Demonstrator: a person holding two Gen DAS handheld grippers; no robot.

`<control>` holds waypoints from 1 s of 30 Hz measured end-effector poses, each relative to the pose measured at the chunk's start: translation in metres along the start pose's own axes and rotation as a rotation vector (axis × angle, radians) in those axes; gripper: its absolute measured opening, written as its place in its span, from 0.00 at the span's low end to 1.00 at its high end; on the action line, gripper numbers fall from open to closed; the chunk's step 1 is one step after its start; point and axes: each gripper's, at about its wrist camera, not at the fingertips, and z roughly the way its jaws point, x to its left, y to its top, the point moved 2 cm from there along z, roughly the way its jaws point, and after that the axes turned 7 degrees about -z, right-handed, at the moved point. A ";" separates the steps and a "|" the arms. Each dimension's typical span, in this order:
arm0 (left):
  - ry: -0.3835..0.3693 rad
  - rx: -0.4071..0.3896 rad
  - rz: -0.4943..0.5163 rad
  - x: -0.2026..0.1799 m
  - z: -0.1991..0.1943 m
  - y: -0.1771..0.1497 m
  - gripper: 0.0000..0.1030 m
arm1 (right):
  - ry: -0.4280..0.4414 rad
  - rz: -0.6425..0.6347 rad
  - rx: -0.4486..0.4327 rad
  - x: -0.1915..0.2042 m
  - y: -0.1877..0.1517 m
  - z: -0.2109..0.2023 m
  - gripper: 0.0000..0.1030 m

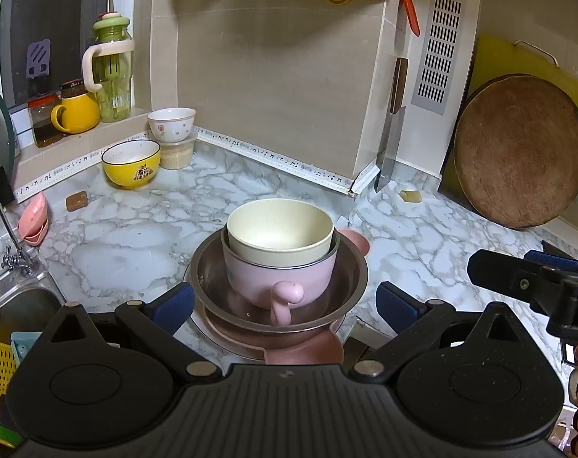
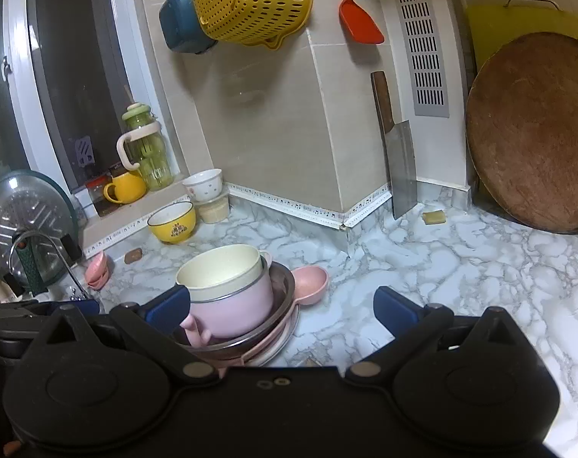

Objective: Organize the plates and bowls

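Observation:
A cream bowl (image 1: pixel 280 233) (image 2: pixel 219 271) sits nested in a pink handled cup (image 1: pixel 281 280) (image 2: pixel 231 311), inside a steel bowl (image 1: pixel 350 290) (image 2: pixel 279 305), on pink plates (image 1: pixel 308 347) (image 2: pixel 273 347) on the marble counter. A small pink bowl (image 2: pixel 311 280) peeks out behind the stack. My left gripper (image 1: pixel 285 303) is open, its blue pads on either side of the steel bowl, holding nothing. My right gripper (image 2: pixel 283 305) is open just right of the stack, empty; it shows as a black arm (image 1: pixel 533 286) at the right of the left wrist view. A yellow bowl (image 1: pixel 131 164) (image 2: pixel 172 222) and a white flowered bowl (image 1: pixel 171 124) (image 2: pixel 204 185) stand at the back.
A cleaver (image 1: pixel 390 133) (image 2: pixel 397 164) and a round wooden board (image 1: pixel 521 152) (image 2: pixel 533 133) lean on the wall. Sink (image 1: pixel 14 297) with tap at left; glass lid (image 2: pixel 25 210). Green bottle (image 1: pixel 111 72), yellow mug (image 1: pixel 77 112) on the sill. Yellow colander (image 2: pixel 250 0) hangs overhead.

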 end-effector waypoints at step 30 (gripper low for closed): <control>0.013 0.019 -0.022 -0.014 -0.011 -0.013 0.99 | 0.001 -0.024 0.059 -0.007 -0.011 -0.013 0.99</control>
